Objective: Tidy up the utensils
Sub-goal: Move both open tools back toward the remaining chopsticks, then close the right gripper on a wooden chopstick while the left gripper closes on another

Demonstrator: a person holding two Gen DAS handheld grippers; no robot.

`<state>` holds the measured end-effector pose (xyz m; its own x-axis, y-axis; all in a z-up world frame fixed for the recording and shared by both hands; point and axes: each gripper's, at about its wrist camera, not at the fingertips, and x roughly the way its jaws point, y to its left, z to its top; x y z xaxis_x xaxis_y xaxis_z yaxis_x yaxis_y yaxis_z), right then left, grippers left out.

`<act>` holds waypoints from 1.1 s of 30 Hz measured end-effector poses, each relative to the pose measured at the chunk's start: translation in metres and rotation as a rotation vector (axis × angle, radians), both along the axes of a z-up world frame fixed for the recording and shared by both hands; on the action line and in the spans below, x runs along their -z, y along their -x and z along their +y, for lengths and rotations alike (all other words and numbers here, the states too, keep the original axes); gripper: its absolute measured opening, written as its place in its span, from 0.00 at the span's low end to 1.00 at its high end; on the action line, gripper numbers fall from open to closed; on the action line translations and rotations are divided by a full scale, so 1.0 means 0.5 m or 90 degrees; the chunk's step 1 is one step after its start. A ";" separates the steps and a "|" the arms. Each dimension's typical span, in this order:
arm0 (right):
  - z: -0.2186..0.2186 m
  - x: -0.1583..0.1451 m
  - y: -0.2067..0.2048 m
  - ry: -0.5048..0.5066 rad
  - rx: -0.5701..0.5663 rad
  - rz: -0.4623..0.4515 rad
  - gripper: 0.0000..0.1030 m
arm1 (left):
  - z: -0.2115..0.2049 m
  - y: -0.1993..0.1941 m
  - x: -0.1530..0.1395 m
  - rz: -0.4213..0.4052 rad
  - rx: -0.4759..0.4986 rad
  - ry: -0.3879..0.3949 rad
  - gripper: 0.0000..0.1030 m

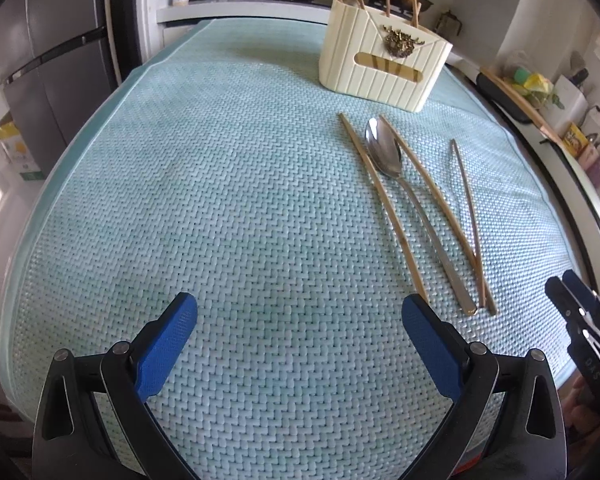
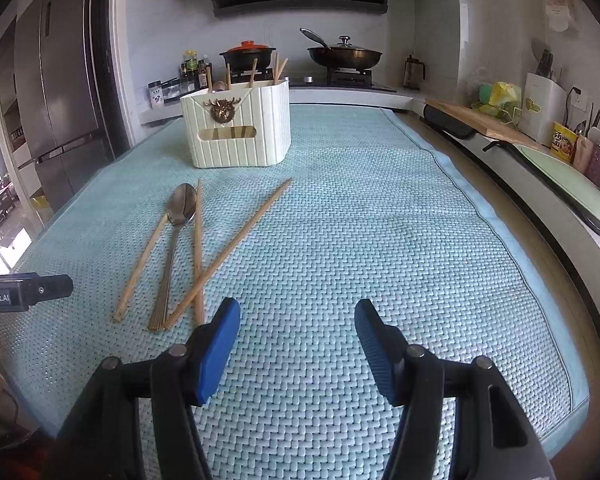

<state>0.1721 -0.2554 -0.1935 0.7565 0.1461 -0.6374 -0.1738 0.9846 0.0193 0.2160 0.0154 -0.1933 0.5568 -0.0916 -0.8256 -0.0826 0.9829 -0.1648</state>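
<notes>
Both tongs, left [image 1: 300,312] and right [image 2: 298,316], are being held open and empty over the table mat [image 2: 380,240]. The spoon [image 2: 182,204] and chopsticks [image 2: 236,246] are being left lying before the cream holder [image 2: 240,136], nothing blocking them.

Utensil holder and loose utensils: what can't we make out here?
- Cream utensil holder, both views: its walls hide the contents; only stick tops and a sliver through the slot show.
- Right hand-held gripper, left wrist view: cut off by the right edge.
- Left hand-held gripper, right wrist view: fingers out of frame.

Bare mat [image 2: 340,240] ahead; holder [image 2: 236,128] blocks the far end beyond the chopsticks [image 2: 198,248]
</notes>
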 end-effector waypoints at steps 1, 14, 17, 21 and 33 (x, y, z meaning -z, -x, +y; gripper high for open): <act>0.000 0.001 0.000 -0.002 0.000 0.000 0.59 | -0.003 -0.003 -0.001 -0.001 0.003 0.003 0.99; -0.004 0.016 -0.038 -0.048 -0.023 0.036 0.59 | -0.035 -0.078 0.004 0.003 0.003 -0.021 0.99; 0.007 0.012 -0.071 -0.073 -0.044 0.056 0.48 | -0.044 -0.097 0.005 0.000 0.007 -0.025 0.99; 0.025 0.023 -0.133 -0.122 -0.061 0.114 0.36 | -0.060 -0.133 0.015 0.006 0.009 -0.053 0.99; 0.111 0.062 -0.243 -0.082 -0.083 0.181 0.15 | -0.067 -0.180 0.052 0.033 0.001 -0.116 1.00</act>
